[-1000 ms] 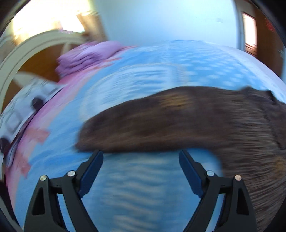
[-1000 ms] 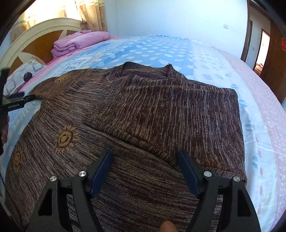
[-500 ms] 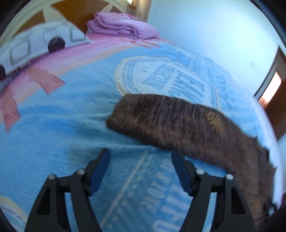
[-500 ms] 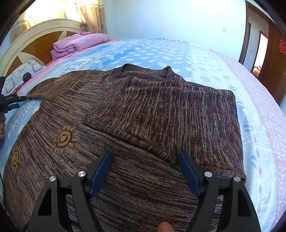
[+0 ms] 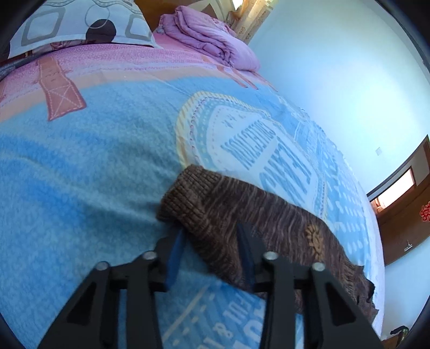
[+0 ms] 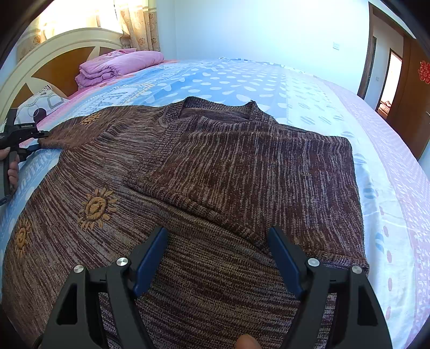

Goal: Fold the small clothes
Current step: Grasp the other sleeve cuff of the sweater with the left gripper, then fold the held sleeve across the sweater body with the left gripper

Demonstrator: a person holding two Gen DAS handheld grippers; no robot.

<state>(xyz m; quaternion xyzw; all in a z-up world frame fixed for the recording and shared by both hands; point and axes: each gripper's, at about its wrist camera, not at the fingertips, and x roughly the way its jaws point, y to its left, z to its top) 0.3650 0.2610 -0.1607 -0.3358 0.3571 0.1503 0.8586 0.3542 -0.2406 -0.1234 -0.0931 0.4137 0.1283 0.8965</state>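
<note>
A brown knitted sweater (image 6: 215, 174) with orange sun motifs lies flat on the bed, its right side folded over the chest. Its left sleeve (image 5: 242, 214) stretches out across the blue sheet, ribbed cuff at the end. My left gripper (image 5: 211, 236) has its fingers partly closed around the sleeve just behind the cuff; it also shows at the far left of the right wrist view (image 6: 32, 139), at the sleeve end. My right gripper (image 6: 217, 241) is open and empty, hovering low over the sweater's lower body.
The bed (image 6: 389, 188) has a blue and pink printed sheet. A folded purple blanket (image 6: 118, 67) and a patterned pillow (image 5: 80, 24) lie by the headboard (image 6: 48, 61). A wooden door (image 6: 414, 94) stands at the right.
My left gripper has moved forward onto the sleeve end and narrowed its fingers around it. The right gripper and the sweater body have stayed still.
</note>
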